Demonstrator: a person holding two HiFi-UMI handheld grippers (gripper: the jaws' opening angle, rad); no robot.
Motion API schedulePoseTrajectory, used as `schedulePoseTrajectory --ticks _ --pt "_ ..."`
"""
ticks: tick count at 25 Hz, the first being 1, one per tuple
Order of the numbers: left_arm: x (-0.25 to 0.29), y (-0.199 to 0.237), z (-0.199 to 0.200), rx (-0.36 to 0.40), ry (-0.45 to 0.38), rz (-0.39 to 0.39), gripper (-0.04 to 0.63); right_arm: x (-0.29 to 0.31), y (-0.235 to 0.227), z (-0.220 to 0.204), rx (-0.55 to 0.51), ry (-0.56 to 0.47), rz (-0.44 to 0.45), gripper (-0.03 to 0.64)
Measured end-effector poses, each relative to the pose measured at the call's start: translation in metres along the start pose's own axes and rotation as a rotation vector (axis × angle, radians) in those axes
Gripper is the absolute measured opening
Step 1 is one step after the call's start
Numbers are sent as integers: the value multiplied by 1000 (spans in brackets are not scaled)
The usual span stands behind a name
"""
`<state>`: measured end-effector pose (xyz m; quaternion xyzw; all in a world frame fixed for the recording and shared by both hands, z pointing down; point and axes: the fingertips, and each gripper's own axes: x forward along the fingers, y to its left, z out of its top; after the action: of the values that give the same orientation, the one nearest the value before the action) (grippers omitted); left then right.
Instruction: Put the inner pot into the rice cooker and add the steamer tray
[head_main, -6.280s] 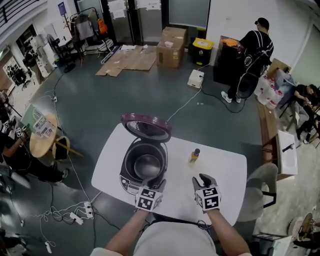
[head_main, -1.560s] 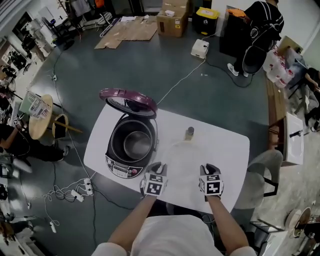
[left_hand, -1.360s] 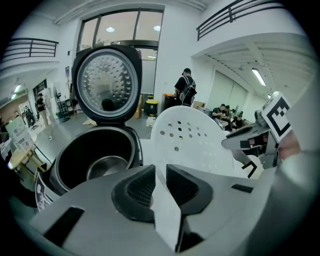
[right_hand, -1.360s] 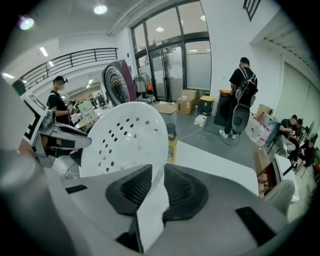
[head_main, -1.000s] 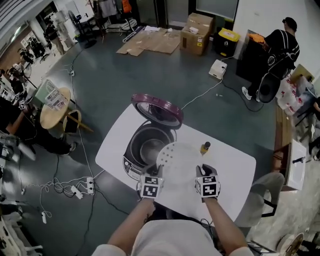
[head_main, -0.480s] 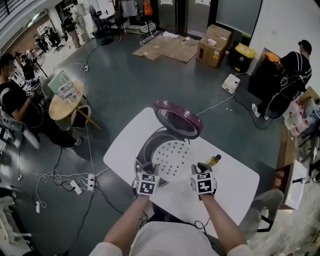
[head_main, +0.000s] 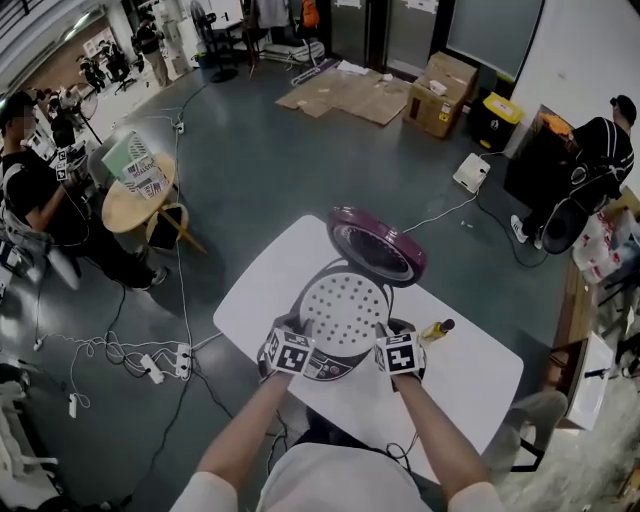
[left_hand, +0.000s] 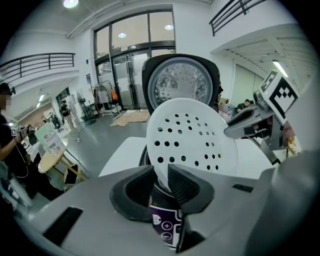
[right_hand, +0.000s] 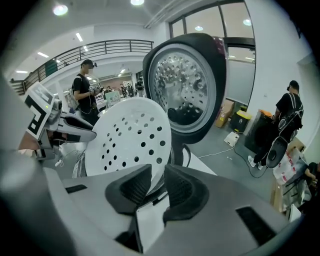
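The white perforated steamer tray (head_main: 343, 308) hangs over the mouth of the rice cooker (head_main: 322, 366) and hides its inside. The cooker's purple lid (head_main: 377, 243) stands open behind. My left gripper (head_main: 303, 330) grips the tray's near-left rim and my right gripper (head_main: 383, 330) the near-right rim. In the left gripper view the tray (left_hand: 192, 142) has its edge between the pads of my left gripper (left_hand: 161, 175). In the right gripper view the tray (right_hand: 132, 140) runs between the pads of my right gripper (right_hand: 157, 180). Both pairs of jaws have just been opening a little, with the rim still between them.
The cooker stands on a white table (head_main: 470, 385), with a small bottle (head_main: 437, 328) to its right. A chair (head_main: 530, 425) is at the table's right end. Cables and a power strip (head_main: 160, 365) lie on the floor at left. People stand at far left and far right.
Both grippers have carried the tray leftward from the table's middle to above the cooker's opening. The head view has swung and shows more of the room's left side.
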<state>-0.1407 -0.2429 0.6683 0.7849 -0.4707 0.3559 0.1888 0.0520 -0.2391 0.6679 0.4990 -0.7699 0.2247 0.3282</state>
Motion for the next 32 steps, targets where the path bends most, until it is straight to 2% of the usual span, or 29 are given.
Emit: schedulePoseTrajectory --ticks 8,15,20,26,30,32 --pt "28 14 -11 50 112 -41 110 27 5 -5 5 95 4 100" --pt "50 19 -27 132 259 -78 127 49 9 -16 -4 221 0 110" --pt "61 19 -31 209 337 -86 143 56 7 -21 -62 288 -19 129" --pt "72 21 -37 335 358 -53 166 63 6 -23 -106 313 -55 144" --pt "76 24 -35 332 337 -30 223 66 1 -26 -115 313 -84 201" --pt "74 26 -32 319 314 -30 245 64 -1 -26 -102 294 -87 199"
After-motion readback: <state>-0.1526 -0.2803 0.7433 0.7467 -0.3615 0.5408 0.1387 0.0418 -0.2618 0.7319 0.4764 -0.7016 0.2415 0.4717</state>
